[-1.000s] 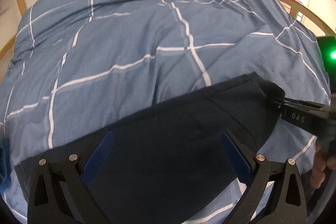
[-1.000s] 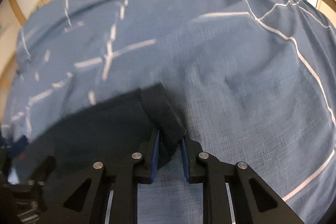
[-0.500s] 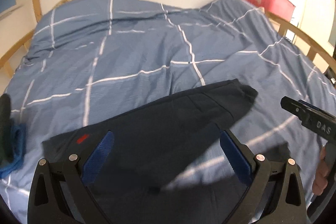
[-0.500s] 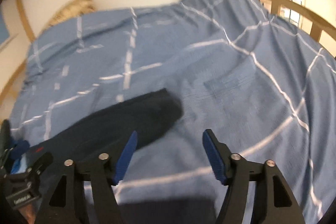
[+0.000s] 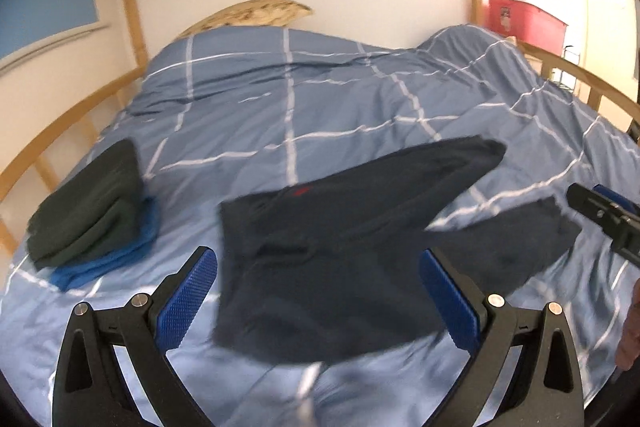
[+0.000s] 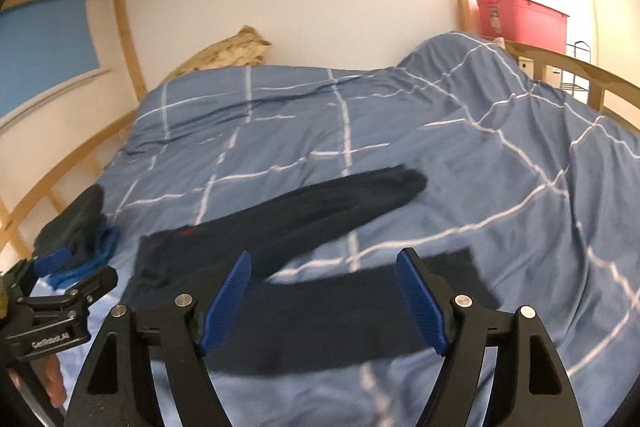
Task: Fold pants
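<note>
far left on the bed [image 5: 248,115], a stack of folded clothes [image 5: 88,211]. left gripper [image 5: 318,301] spread wide, nothing between the pads. dark pants [image 5: 340,247] lying mid-bed on the blue checked duvet, legs splayed rightward. right gripper [image 6: 322,301] opening, holding nothing, hovering above the near leg.

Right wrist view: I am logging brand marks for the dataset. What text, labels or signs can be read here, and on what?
"GenRobot.AI", roughly, blurred: on the left gripper body.
Label on the red bin: too blurred to read.
Red mark on the pants: too small to read.
</note>
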Demonstrator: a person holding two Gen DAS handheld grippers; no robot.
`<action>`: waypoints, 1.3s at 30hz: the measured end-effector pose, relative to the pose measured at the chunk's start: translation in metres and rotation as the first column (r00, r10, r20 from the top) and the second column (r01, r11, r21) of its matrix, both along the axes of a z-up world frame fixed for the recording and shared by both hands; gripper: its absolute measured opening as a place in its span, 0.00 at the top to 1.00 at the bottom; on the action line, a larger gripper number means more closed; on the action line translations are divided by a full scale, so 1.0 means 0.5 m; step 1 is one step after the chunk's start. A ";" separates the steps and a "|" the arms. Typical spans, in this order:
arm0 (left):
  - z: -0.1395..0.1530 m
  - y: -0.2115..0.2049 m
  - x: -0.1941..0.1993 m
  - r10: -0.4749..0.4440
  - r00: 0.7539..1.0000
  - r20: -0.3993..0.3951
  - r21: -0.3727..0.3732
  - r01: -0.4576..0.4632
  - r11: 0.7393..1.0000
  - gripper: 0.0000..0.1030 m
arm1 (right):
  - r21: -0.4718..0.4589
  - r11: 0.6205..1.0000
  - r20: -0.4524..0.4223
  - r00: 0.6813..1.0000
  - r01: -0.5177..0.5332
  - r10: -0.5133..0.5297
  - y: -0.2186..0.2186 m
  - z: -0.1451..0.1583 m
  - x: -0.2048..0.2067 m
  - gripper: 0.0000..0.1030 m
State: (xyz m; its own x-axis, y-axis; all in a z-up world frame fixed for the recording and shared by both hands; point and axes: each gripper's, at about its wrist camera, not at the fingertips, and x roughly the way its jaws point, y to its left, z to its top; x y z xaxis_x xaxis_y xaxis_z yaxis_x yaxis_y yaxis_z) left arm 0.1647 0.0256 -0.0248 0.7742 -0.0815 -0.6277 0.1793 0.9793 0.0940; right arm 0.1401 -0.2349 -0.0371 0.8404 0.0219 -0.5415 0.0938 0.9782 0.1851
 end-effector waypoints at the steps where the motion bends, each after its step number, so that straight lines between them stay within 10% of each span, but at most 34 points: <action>1: -0.010 0.019 -0.015 0.009 1.000 -0.004 0.008 -0.009 1.000 0.00 | 0.002 1.000 0.003 1.000 0.001 -0.001 0.015 -0.008 -0.015 0.27; 22: -0.157 0.173 -0.061 0.169 0.978 -0.120 -0.093 -0.181 0.979 0.08 | 0.207 0.977 -0.105 0.994 0.045 -0.024 0.119 -0.206 -0.068 0.27; 39: -0.245 0.180 0.043 0.155 0.936 -0.315 -0.284 -0.248 0.926 0.44 | 0.261 0.961 -0.187 0.982 0.087 -0.038 0.102 -0.259 0.011 0.37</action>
State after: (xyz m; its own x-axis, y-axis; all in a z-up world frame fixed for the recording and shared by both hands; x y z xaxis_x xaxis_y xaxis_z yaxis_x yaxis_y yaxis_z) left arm 0.1862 0.1155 -0.1471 0.5892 -0.1719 -0.7894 -0.0521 0.9670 -0.2495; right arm 0.1458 -0.1837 -0.1668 0.7350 0.1365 -0.6642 0.2085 0.8866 0.4129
